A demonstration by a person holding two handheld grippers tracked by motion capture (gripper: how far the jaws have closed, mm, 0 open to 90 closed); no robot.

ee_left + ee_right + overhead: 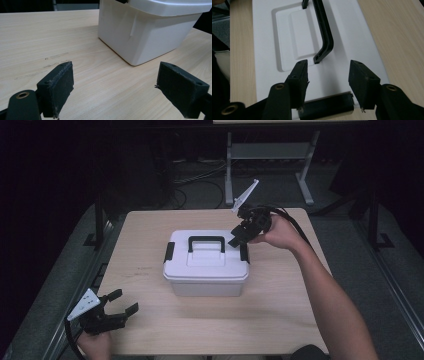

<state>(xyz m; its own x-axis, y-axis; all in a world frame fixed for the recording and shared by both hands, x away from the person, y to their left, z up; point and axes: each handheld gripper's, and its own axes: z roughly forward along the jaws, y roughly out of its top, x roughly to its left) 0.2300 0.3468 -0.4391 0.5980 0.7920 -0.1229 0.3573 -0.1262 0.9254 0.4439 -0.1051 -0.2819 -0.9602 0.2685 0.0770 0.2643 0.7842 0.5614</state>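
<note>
- A white plastic box (206,270), rectangular with rounded corners, stood mid-table on pale wood-grain board (280,320).
- Its lid carried a recessed panel and a black handle (206,241) lying flat; a black latch (169,251) sat at the left end, another (244,254) at the right.
- The right gripper (239,239) hung over the box's right end, its blocky black jaws parted, nothing between them; in the right gripper view they framed the right latch (325,105).
- The left gripper (120,306) rested at the table's near left corner, well apart from the box, jaws spread wide and released, their pads rough-edged.
</note>
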